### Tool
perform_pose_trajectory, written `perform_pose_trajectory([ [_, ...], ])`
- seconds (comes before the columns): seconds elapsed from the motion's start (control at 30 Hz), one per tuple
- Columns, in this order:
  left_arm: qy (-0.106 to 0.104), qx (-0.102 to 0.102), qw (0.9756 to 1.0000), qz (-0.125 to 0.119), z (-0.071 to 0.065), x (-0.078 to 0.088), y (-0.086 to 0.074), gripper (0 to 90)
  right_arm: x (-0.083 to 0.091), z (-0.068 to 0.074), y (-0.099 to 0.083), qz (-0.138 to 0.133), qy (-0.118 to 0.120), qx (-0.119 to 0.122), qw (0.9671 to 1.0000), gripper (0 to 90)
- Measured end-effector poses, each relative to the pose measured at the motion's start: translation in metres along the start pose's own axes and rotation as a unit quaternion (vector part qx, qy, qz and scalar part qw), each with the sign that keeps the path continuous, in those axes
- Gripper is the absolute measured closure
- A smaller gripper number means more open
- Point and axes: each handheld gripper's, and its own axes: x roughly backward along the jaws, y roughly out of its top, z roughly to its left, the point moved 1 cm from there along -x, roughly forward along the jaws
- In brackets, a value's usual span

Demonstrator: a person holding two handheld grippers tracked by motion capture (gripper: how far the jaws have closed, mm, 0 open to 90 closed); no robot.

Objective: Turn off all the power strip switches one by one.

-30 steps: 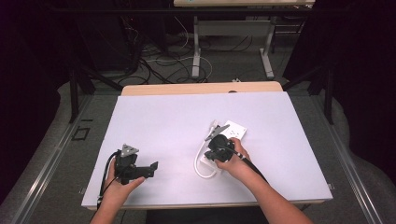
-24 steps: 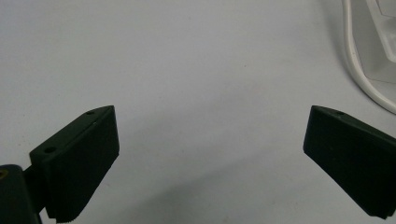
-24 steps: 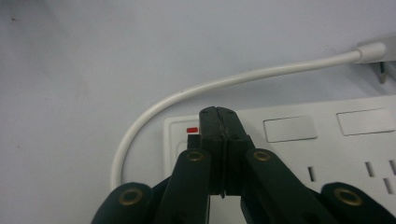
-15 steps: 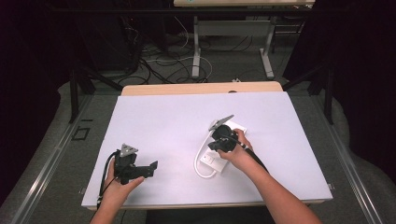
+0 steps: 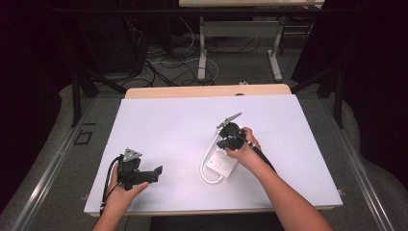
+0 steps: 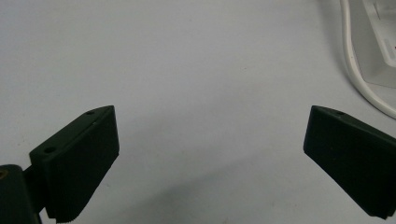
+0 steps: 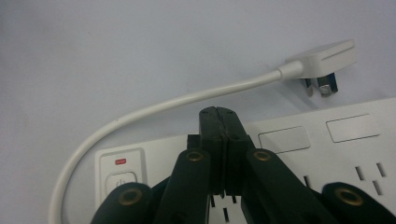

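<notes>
While your right hand has drifted a little way up the table since a moment ago, the high view puts the right gripper [image 5: 230,136] over the far end of the white plastic power strip [image 5: 220,165], which lies right of centre on the white table sheet [image 5: 168,125] with its white rubber cable [image 5: 206,159] looping round the left side. Your left gripper [image 5: 144,174] sits as before near the front left, well apart from the strip. I judge the shift to be you lining up on the strip rather than carrying anything, since the strip rests in much the same place. Open sheet lies on every side of the strip, with the right and far edges a good way off. From the left gripper view, your jaws stand wide and released over bare sheet, with the cable [image 6: 359,70] and a corner of the strip [image 6: 378,42] at the upper right. From the right gripper view, your jaws are clenched together on nothing, hovering above the strip's face [image 7: 327,135] near its switch [image 7: 119,179]; the white three-pin plug [image 7: 322,60] lies loose on the sheet just beyond the strip, unplugged, with clear room around it.
</notes>
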Motion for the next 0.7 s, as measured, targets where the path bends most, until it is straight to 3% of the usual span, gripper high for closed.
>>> perform_pose_trajectory([
  [0.03,0.000,0.000,1.0000,0.000,0.0001,0.0000,0.0000,3.6,-0.0007,0.0007,0.0002,0.002,-0.006,-0.013,0.9999,90.0],
  [0.17,0.000,-0.004,1.0000,0.007,0.0008,0.0004,-0.0003,3.6,-0.0018,-0.0018,0.0007,0.014,-0.006,-0.013,0.9998,90.0],
  [0.2,0.000,-0.001,1.0000,0.002,0.0001,-0.0005,-0.0003,3.6,-0.0054,-0.0029,0.0000,-0.001,-0.012,-0.016,0.9998,89.4],
  [0.27,0.000,-0.001,1.0000,0.002,0.0000,-0.0005,-0.0003,3.6,-0.0046,-0.0048,0.0004,0.018,-0.011,-0.010,0.9997,88.7],
  [0.4,0.002,-0.003,1.0000,0.004,0.0004,0.0001,-0.0002,3.6,-0.0068,-0.0045,0.0001,0.021,-0.013,-0.020,0.9995,88.6],
  [0.47,0.002,-0.005,1.0000,0.006,0.0008,0.0004,-0.0002,3.6,-0.0081,-0.0060,-0.0010,0.010,-0.015,-0.011,0.9998,89.1],
  [0.63,0.002,-0.005,1.0000,0.007,0.0009,0.0004,-0.0003,3.6,-0.0063,-0.0068,-0.0007,0.031,-0.016,-0.006,0.9994,89.4],
  [0.7,0.002,-0.001,1.0000,0.003,0.0000,-0.0002,-0.0003,3.6,-0.0089,-0.0065,-0.0017,0.016,-0.016,-0.012,0.9997,89.4],
])
